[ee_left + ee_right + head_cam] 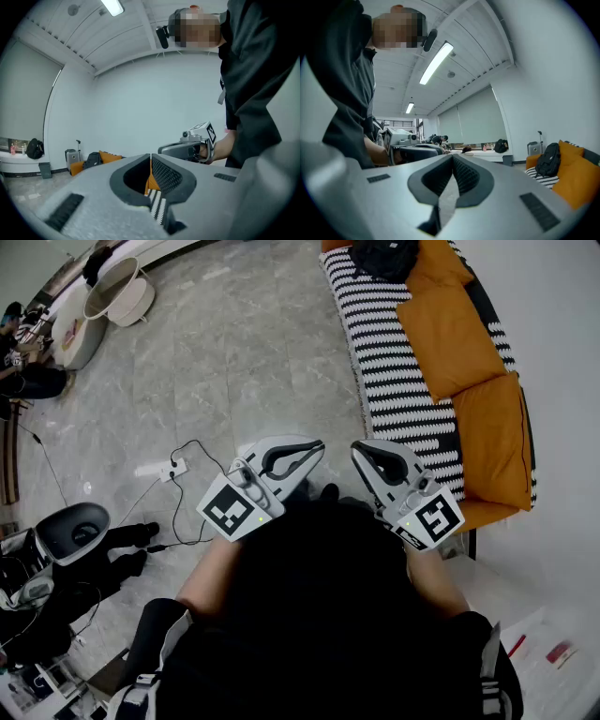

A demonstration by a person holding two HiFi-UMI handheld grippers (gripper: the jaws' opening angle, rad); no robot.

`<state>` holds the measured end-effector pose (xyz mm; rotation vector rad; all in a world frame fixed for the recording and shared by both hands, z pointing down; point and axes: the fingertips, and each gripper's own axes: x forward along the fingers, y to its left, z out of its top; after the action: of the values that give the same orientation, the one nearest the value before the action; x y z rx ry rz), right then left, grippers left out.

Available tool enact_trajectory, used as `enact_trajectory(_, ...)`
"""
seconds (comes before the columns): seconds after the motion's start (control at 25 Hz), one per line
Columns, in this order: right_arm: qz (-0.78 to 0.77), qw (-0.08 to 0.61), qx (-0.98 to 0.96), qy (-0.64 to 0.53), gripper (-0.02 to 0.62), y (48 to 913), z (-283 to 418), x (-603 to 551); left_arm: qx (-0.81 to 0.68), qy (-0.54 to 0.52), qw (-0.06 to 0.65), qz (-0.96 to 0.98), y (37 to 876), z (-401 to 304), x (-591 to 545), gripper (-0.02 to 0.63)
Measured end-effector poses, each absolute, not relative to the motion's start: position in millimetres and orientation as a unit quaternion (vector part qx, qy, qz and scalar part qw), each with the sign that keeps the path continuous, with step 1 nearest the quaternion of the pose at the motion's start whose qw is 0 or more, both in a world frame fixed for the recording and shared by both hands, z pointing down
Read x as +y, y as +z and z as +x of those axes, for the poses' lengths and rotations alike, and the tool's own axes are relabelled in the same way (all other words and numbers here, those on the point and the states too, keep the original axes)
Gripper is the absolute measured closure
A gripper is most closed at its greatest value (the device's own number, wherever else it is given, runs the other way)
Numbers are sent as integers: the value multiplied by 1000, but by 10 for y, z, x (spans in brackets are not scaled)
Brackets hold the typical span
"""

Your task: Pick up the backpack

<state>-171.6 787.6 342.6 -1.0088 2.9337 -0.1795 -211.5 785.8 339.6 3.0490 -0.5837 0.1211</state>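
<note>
A black backpack (384, 257) lies at the far end of the striped sofa (394, 371), against an orange cushion (450, 334). It shows small and distant in the left gripper view (93, 159) and upright on the sofa in the right gripper view (548, 159). My left gripper (314, 448) and right gripper (361, 451) are held side by side in front of my body, level, well short of the backpack. Both are shut with nothing between their jaws (150, 157) (452, 157). Each gripper sees the other (187, 147) (417, 151).
A power strip with cables (173, 468) lies on the grey stone floor to the left. A round white basket (117, 292) stands far left. A grey suitcase (71, 156) stands beside the sofa's far end. Equipment and a seated person (56, 559) fill the lower left.
</note>
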Motion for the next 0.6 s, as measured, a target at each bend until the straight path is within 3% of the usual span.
enact_trajectory(0.6, -324, 39, 943, -58, 569, 3400, -1509, 8028, -179, 55, 10, 982, 3345, -1963, 8072, 581)
